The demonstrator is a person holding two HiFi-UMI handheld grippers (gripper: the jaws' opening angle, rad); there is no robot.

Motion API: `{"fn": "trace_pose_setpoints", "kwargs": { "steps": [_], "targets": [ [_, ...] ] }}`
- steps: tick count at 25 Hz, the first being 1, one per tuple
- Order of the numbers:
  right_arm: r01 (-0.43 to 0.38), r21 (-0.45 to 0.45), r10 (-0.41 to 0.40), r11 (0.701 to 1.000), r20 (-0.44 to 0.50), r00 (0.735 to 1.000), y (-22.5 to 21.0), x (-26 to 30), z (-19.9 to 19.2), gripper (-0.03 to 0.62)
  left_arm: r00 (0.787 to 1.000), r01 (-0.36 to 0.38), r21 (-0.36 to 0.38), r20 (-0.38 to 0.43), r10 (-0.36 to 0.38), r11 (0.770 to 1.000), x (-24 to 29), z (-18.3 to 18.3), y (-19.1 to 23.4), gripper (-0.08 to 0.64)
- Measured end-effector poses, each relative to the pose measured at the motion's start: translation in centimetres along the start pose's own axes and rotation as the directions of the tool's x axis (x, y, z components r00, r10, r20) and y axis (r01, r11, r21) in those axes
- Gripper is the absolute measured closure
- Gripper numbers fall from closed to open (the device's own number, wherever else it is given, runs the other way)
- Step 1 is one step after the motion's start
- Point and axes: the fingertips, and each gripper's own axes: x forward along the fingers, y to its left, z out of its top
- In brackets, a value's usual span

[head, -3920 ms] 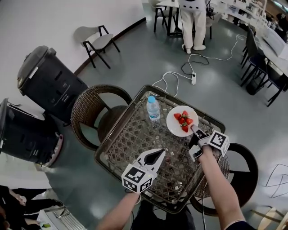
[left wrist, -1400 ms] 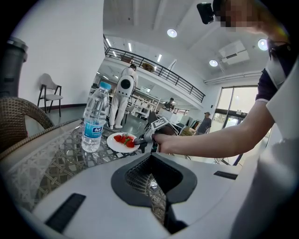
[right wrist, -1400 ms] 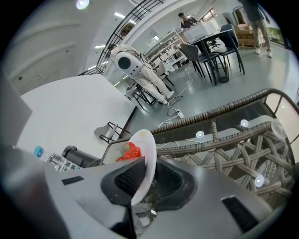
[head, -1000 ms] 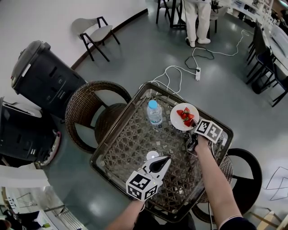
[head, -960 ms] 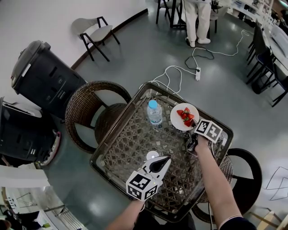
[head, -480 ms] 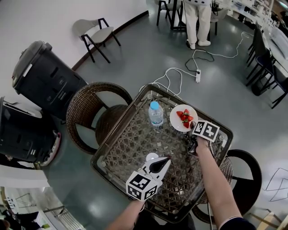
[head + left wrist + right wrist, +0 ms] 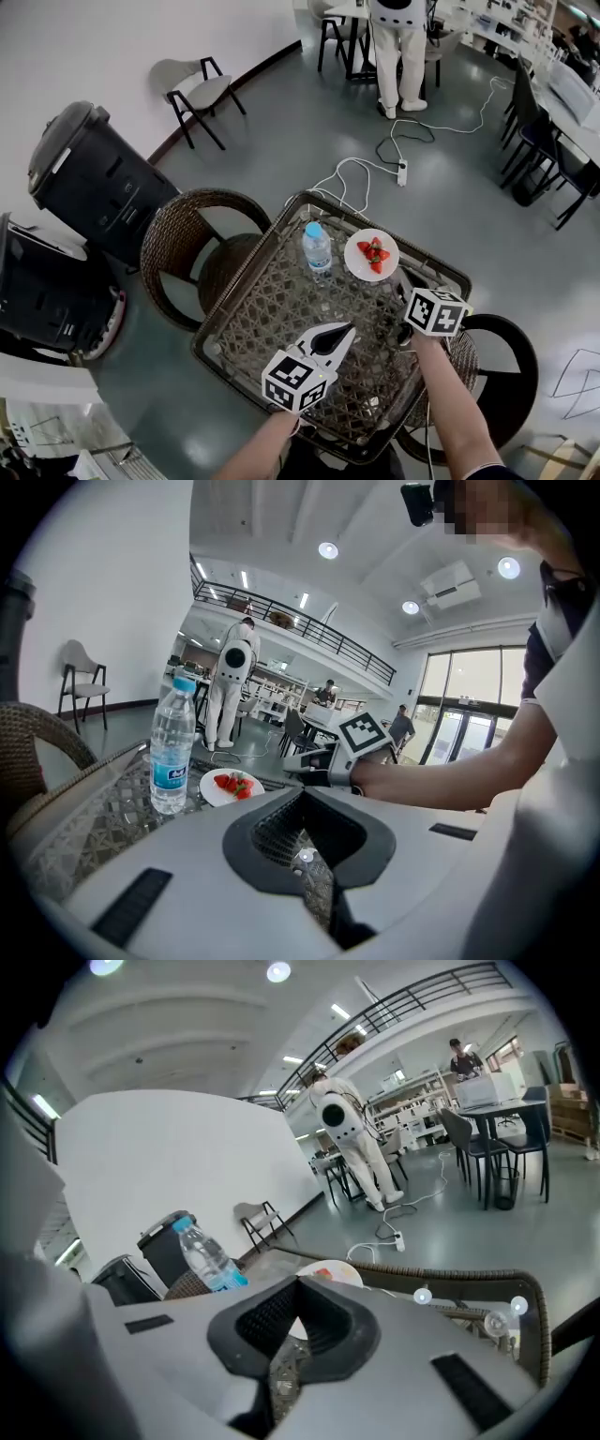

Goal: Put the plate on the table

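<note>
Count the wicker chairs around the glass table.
2. The left wicker chair stands beside the table's left edge, near the bottle. The right wicker chair sits at the table's right, partly under the person's right arm. Others may be hidden below the view.

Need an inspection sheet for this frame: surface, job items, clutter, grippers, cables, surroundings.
Surface: wicker-weave table, level.
Job's things: plate resting on the table's far side, strawberries on it, neither gripper touching it.
Clutter: water bottle upright, just left of the plate in the head view.
Grippers: left gripper jaws slightly apart, empty; right gripper jaws slightly apart, empty, short of the plate.
Cables: white cable and power strip on the floor beyond the table.
Surroundings: wicker chair, black bins, standing person.
</note>
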Motion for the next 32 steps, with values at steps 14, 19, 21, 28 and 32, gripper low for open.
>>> {"fn": "trace_pose_setpoints", "kwargs": {
  "steps": [14,19,21,28,32],
  "targets": [
    [-0.215,-0.291,0.277,0.932,0.195,0.941,12.2,-14.0,4.7,0.588,0.997,0.057,0.062,0.044,-0.060,0.996,-2.8,5.3,-5.0,0.555],
    [-0.206,-0.393,0.312,0.896,0.228,0.922,15.1,-16.9,5.2,0.588,0.996,0.064,0.084,0.061,-0.069,0.994,-4.2,6.4,-6.2,0.555],
    [-0.199,-0.404,0.312,0.893,0.236,0.920,15.5,-17.7,5.3,0.589,0.995,0.069,0.090,0.066,-0.075,0.994,-4.7,6.7,-6.6,0.554],
    [-0.180,-0.410,0.304,0.894,0.261,0.916,16.1,-19.4,5.0,0.589,0.993,0.093,0.103,0.060,-0.099,0.990,-5.5,6.5,-7.7,0.555],
    [-0.175,-0.397,0.299,0.901,0.274,0.914,16.3,-20.1,4.8,0.589,0.993,0.103,0.114,0.051,-0.109,0.988,-5.9,6.4,-8.1,0.555]
  ]
}}
